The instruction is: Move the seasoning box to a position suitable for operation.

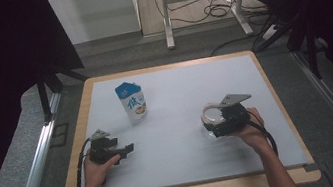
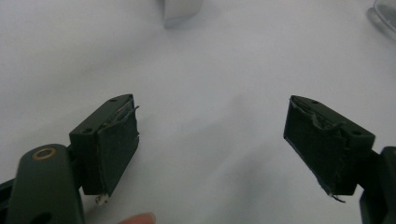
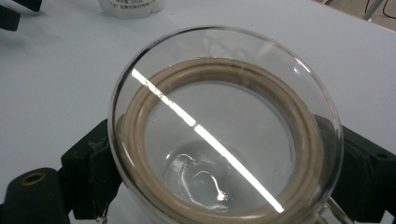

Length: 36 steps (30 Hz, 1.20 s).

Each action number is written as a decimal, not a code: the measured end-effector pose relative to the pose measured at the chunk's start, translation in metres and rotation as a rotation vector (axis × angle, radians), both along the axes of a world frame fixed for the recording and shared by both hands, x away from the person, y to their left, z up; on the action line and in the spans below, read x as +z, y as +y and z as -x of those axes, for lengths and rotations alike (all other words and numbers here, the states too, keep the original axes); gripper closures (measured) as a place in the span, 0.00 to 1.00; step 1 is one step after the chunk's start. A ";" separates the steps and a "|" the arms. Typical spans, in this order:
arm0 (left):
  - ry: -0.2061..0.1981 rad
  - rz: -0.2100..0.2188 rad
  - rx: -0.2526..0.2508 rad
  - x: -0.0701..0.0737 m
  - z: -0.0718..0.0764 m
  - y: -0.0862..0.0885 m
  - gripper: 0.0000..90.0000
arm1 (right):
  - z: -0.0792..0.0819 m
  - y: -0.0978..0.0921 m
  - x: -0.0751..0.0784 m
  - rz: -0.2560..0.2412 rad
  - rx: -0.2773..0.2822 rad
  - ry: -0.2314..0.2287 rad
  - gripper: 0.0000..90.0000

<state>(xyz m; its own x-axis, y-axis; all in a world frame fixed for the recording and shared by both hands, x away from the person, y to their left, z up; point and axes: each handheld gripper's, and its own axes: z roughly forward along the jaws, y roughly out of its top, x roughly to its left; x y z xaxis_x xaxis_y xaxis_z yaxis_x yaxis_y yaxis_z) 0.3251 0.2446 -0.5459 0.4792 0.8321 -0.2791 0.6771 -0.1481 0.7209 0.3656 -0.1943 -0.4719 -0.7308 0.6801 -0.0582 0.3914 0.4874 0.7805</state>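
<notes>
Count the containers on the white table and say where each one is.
2. A blue-and-white paper carton stands upright at the table's back left; a clear glass cup with a beige ring sits between the right gripper's jaws, front right.

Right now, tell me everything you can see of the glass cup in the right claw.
The glass cup is clear and round, with a thin rim and a beige ring just inside its wall. A bright strip of light reflects across its mouth; it looks empty. In the right gripper view the right claw has a black jaw against each side of it. In the high view it sits at the table's right, away from the milk carton.
</notes>
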 end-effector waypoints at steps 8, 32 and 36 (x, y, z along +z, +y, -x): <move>0.001 -0.001 -0.004 -0.001 0.000 -0.002 0.20 | -0.007 0.000 -0.001 0.000 -0.067 -0.004 0.13; 0.002 -0.007 -0.009 -0.001 0.000 -0.002 0.20 | -0.014 0.017 0.001 -0.027 -0.163 -0.051 0.08; -0.005 -0.005 -0.009 -0.001 0.001 -0.003 0.20 | -0.003 0.004 0.021 -0.127 -0.172 -0.095 0.11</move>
<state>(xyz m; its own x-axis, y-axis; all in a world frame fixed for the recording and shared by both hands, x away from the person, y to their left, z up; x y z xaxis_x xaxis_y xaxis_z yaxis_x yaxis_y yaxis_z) 0.3246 0.2419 -0.5466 0.4882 0.8289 -0.2731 0.6723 -0.1577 0.7233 0.3688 -0.1906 -0.4505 -0.5988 0.8004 -0.0272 0.3817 0.3152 0.8689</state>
